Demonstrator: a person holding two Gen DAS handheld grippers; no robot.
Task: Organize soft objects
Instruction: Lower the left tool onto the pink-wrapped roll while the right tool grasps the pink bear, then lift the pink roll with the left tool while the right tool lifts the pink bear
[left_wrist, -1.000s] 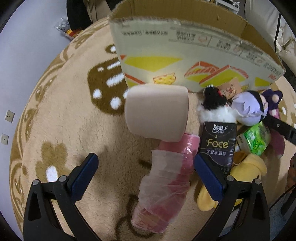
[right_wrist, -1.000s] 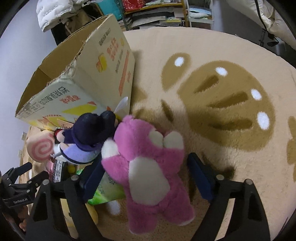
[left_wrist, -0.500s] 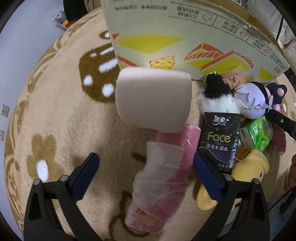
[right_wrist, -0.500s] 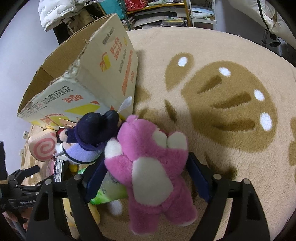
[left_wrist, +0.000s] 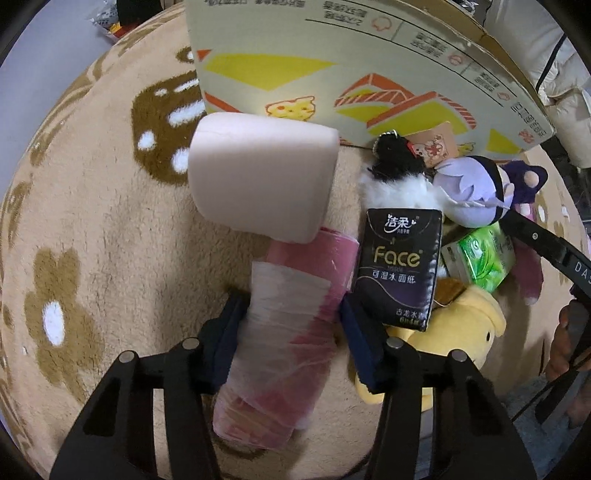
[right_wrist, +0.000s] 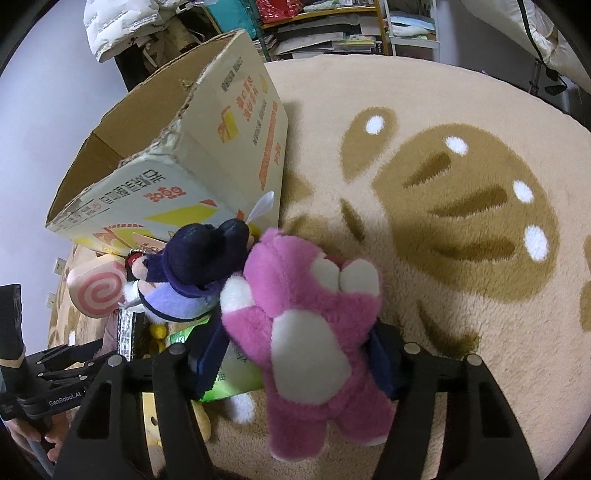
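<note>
Two grippers, both closed in over the last half second. Left gripper (left_wrist: 291, 325): jaws were spread wide of the pink plastic-wrapped roll (left_wrist: 284, 332); now the blue pads press its sides, wrap dimpling slightly. Roll lies on the beige rug (left_wrist: 92, 240), far end tucked under the pale pink foam block (left_wrist: 262, 177), black tissue pack (left_wrist: 400, 267) touching alongside. Right gripper (right_wrist: 295, 354): jaws have narrowed onto the waist of the pink plush bear (right_wrist: 310, 325), which lies on the rug against the purple-hatted doll (right_wrist: 192, 273). Neither item looks lifted yet.

Cardboard box (right_wrist: 177, 162) stands open just behind the pile. Judgement: both grasps are made, so the carry to the box comes next. Risk on the left: pulling the roll may drag the foam block and tissue pack. Green packet (left_wrist: 480, 258) and yellow plush (left_wrist: 461, 332) still to sort.
</note>
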